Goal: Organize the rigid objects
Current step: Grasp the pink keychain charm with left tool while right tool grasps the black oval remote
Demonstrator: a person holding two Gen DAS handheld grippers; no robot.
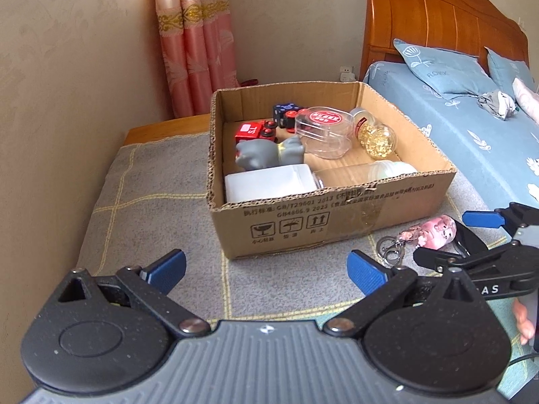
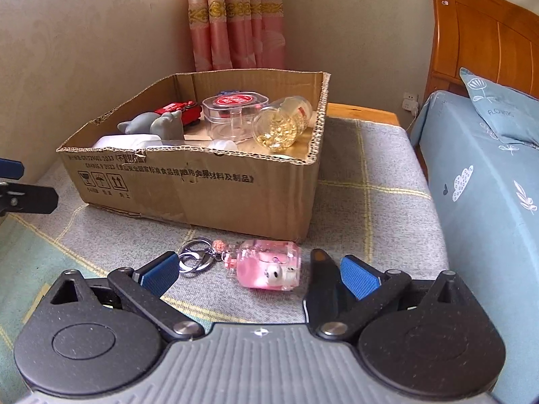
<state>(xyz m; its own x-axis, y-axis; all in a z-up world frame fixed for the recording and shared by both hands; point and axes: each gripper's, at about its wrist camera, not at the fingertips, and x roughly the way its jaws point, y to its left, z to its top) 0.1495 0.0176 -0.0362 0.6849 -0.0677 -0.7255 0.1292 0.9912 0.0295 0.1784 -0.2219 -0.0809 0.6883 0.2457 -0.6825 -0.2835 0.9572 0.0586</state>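
Note:
An open cardboard box stands on the cloth-covered table. It holds a red toy truck, a grey animal figure, a clear round case with a red label, a jar of gold bits, a white container and a clear bottle. A pink keychain bottle lies on the cloth in front of the box. My right gripper is open, its blue pads either side of the keychain. My left gripper is open and empty before the box.
A black object lies by my right gripper's right pad. A bed with blue bedding and a wooden headboard stands at the right. A wall and pink curtains are behind the table.

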